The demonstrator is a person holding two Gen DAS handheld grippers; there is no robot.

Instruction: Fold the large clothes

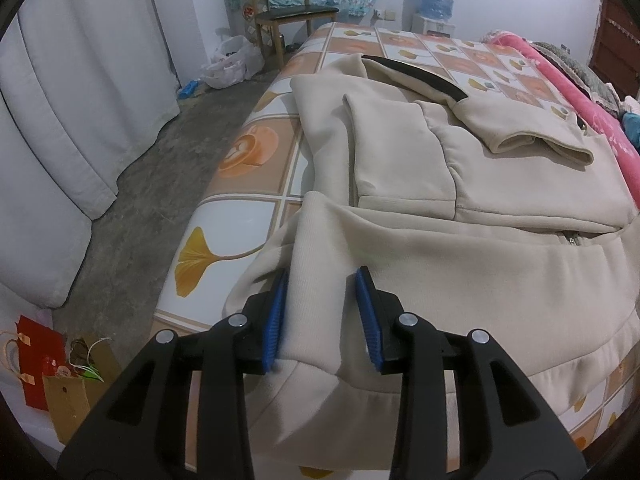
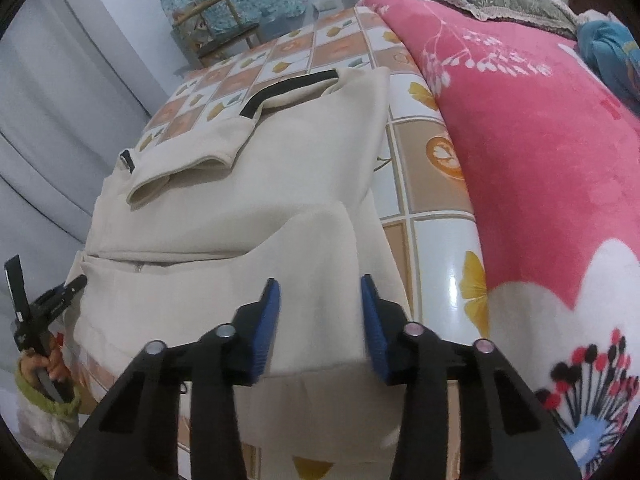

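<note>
- Only the left wrist view shows the water dispenser (image 1: 438,0) at 1 o'clock and the paper bags (image 1: 60,376) at 8 o'clock
- Only the right wrist view shows the pink blanket (image 2: 532,168) at 3 o'clock
- The cream jacket (image 1: 460,208) lies on the bed (image 1: 248,152), sleeves folded in, long axis hem-to-collar, collar toward 12
- Left gripper (image 1: 322,320): fingers narrow, pinching a hem fold
- Right gripper (image 2: 320,320): fingers narrow around the hem; contact unclear
</note>
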